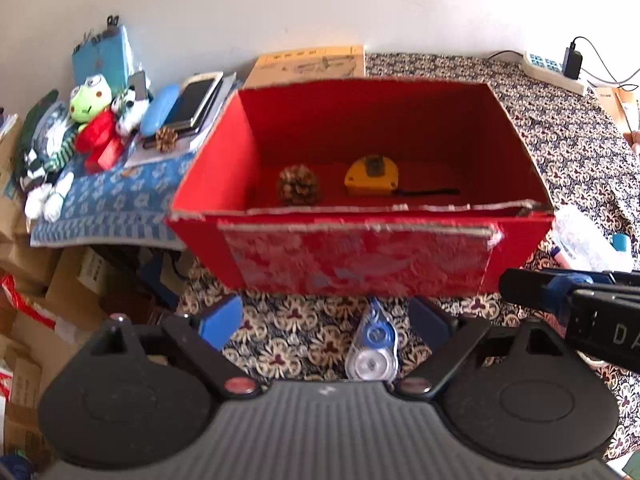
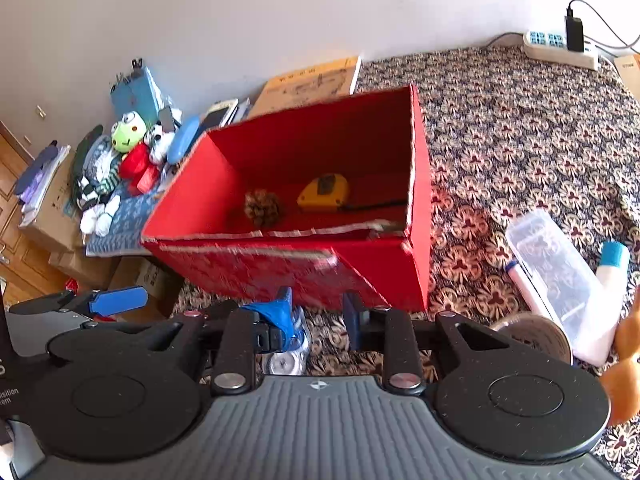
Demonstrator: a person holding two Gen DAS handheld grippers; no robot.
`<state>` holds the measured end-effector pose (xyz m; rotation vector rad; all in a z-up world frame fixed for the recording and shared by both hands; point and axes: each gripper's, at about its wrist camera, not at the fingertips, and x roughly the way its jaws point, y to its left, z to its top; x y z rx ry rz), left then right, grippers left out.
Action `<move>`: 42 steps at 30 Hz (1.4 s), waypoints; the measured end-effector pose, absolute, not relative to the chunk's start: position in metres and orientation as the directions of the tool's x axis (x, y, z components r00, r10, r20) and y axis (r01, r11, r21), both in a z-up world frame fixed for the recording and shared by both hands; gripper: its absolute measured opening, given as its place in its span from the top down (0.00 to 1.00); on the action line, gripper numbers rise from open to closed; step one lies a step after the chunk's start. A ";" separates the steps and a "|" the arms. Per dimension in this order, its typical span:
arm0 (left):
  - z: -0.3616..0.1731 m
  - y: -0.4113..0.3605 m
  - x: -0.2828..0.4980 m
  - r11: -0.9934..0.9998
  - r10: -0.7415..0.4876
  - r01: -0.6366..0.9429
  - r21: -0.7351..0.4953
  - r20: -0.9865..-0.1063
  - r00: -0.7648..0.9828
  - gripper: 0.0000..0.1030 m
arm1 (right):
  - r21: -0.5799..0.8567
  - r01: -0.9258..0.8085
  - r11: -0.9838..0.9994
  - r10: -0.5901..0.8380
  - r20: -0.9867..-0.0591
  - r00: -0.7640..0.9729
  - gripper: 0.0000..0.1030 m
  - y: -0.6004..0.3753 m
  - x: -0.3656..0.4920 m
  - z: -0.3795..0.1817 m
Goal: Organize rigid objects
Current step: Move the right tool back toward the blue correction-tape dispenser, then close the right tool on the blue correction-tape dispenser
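Observation:
A red cardboard box stands open on the patterned cloth. Inside it lie a pine cone and a yellow tape measure. In front of the box, a clear-and-blue correction tape dispenser lies on the cloth. My left gripper is open wide around it, not touching it. My right gripper is open just to the right, with nothing between its fingers. It also shows at the right edge of the left wrist view as a dark bar.
A clear plastic container, a white bottle with a blue cap, a white tube and a round tin lie right of the box. Plush toys, phones and another pine cone sit left. A power strip is by the wall.

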<state>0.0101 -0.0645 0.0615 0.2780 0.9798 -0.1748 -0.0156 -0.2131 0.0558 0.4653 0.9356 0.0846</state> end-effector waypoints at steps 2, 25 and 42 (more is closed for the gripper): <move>0.057 -0.064 0.006 0.954 -0.014 0.259 0.150 -0.843 0.538 0.12 | 0.430 0.130 0.893 0.282 -0.763 0.582 0.90 -0.214 -0.018 0.051; 0.012 -0.026 0.008 0.963 -0.026 0.253 0.097 -0.897 0.441 0.13 | 0.473 0.138 0.870 0.361 -0.803 0.474 0.91 -0.187 -0.008 0.004; -0.023 -0.038 0.030 0.862 -0.346 0.474 -0.182 -0.893 0.286 0.14 | 0.538 0.231 0.811 0.414 -0.806 0.424 0.90 -0.173 0.025 -0.033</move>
